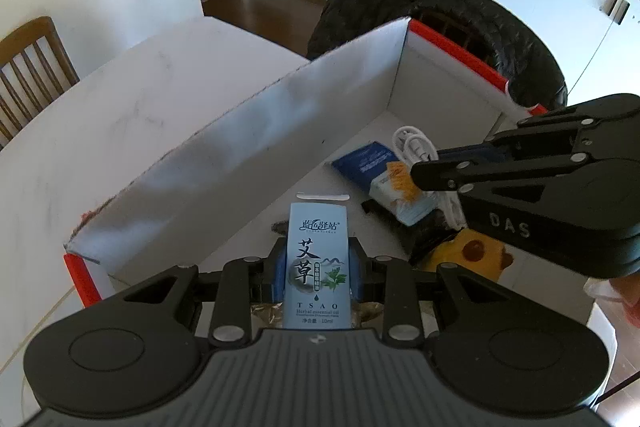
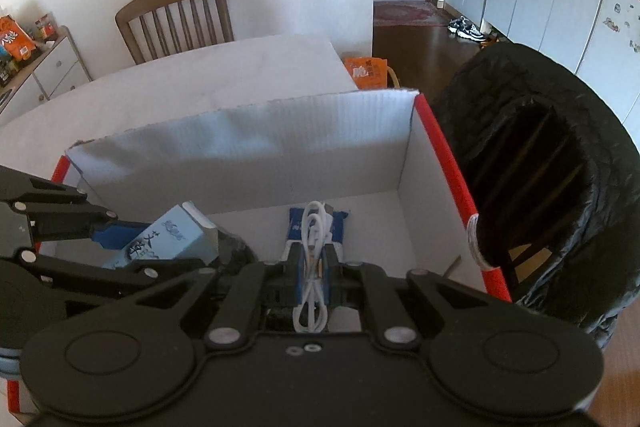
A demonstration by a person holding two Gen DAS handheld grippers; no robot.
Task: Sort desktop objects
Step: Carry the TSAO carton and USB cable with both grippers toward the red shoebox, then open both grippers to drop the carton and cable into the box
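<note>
My left gripper [image 1: 318,253] is shut on a small light-blue essential-oil carton [image 1: 317,279], held upright between its blue pads over the near part of a white cardboard box [image 1: 256,147] with red edges. My right gripper [image 2: 313,257] is shut on a coiled white cable [image 2: 311,291] above the same cardboard box [image 2: 248,135]. In the left wrist view the right gripper [image 1: 420,175] comes in from the right with the white cable [image 1: 410,143] looped at its tip. In the right wrist view the left gripper [image 2: 148,253] shows at left with the essential-oil carton [image 2: 172,237].
On the box floor lie a blue packet [image 1: 366,163], a tissue pack [image 1: 394,191] and a yellow item [image 1: 472,251]. A bin lined with a black bag [image 2: 560,187] stands right beside the box. The white table [image 1: 120,115] and a wooden chair [image 2: 176,15] lie beyond.
</note>
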